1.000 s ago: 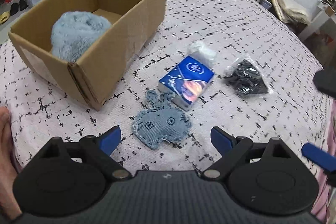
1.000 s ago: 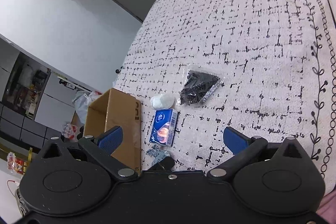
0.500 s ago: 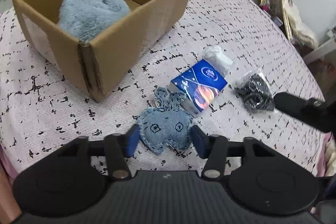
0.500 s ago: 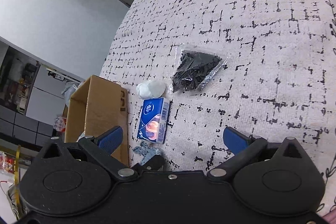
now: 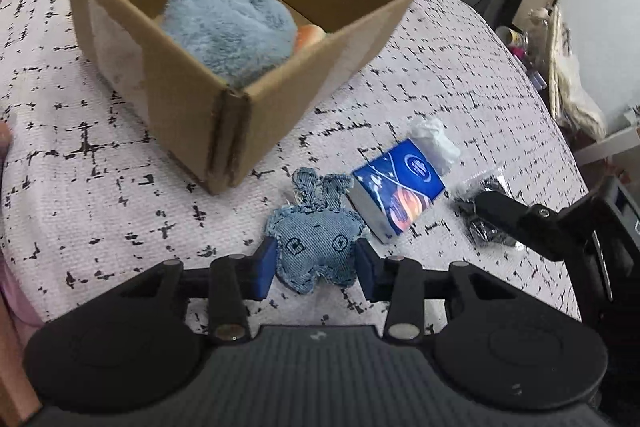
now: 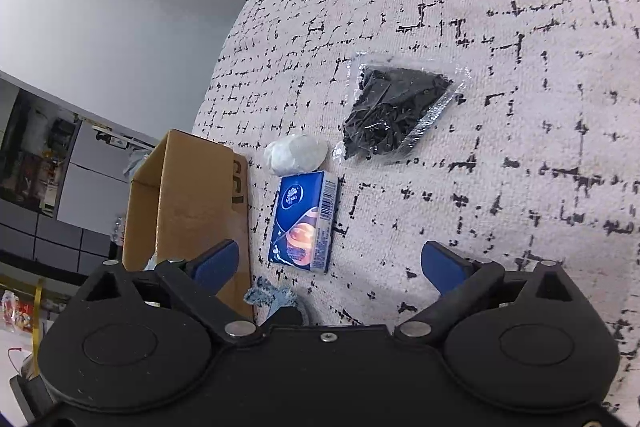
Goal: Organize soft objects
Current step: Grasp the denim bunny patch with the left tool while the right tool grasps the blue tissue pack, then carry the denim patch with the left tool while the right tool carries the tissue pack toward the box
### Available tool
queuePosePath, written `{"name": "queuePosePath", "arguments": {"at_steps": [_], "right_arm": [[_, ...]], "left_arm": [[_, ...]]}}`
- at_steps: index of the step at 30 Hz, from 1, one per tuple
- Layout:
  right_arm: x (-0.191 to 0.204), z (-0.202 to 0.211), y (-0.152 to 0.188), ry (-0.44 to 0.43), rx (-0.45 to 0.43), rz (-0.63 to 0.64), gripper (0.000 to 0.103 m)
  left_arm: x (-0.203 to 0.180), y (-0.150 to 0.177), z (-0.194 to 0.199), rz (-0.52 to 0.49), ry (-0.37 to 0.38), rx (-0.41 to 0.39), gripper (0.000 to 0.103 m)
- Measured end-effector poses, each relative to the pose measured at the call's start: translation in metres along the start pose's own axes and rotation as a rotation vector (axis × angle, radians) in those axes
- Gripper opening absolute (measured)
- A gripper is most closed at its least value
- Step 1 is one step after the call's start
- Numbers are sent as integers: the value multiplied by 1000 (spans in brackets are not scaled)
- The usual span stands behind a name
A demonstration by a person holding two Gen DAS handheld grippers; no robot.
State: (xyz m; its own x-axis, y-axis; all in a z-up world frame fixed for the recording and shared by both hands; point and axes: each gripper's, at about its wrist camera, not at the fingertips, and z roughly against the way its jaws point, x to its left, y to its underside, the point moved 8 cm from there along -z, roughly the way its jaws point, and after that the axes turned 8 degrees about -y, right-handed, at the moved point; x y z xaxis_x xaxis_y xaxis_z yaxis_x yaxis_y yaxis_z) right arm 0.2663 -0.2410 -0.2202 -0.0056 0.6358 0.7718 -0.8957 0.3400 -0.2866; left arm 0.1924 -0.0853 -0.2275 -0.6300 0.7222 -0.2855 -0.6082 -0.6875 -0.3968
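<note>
While its blue pads (image 5: 265, 269) press in on either side, the left gripper (image 5: 316, 265) is clamped on the denim toy (image 5: 316, 247), which lies on the bedspread (image 5: 100, 195) with its two ears pointing toward the box (image 5: 224, 131). Just right of the toy sits a blue tissue pack (image 5: 400, 201), with a crumpled white wad (image 5: 434, 139) touching its far end. Further right a clear bag of black bits (image 5: 478, 223) lies partly hidden behind the right gripper's finger (image 5: 516, 217). Beyond the toy the box stands open, holding a fluffy blue plush (image 5: 228, 23) and something orange (image 5: 310, 35) beside it. Seen from its own camera, the right gripper (image 6: 330, 263) hovers with fingers spread wide, gripping nothing, above the cloth near the pack's (image 6: 306, 223) end; the bag (image 6: 394, 111) lies ahead, well apart from it.
</note>
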Motion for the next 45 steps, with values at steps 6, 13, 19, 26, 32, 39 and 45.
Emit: {"name": "queuePosePath", "arguments": {"at_steps": [6, 13, 19, 26, 32, 39, 45], "right_arm": [[8, -24, -1, -56, 9, -21, 93], [17, -49, 2, -32, 16, 46, 93], [28, -70, 5, 31, 17, 156, 93], [31, -72, 8, 158, 14, 302, 50], [26, -54, 9, 144, -1, 231, 29], [34, -21, 23, 103, -36, 216, 23], [51, 15, 21, 63, -105, 241, 23]], "left_arm": [[6, -5, -4, 35, 12, 14, 41], [14, -9, -11, 64, 48, 47, 41], [13, -11, -12, 41, 67, 63, 41], [11, -5, -4, 8, 68, 66, 41], [20, -5, 9, 6, 70, 59, 41], [23, -1, 33, -19, 81, 43, 41], [17, 4, 57, -40, 114, 12, 40]]}}
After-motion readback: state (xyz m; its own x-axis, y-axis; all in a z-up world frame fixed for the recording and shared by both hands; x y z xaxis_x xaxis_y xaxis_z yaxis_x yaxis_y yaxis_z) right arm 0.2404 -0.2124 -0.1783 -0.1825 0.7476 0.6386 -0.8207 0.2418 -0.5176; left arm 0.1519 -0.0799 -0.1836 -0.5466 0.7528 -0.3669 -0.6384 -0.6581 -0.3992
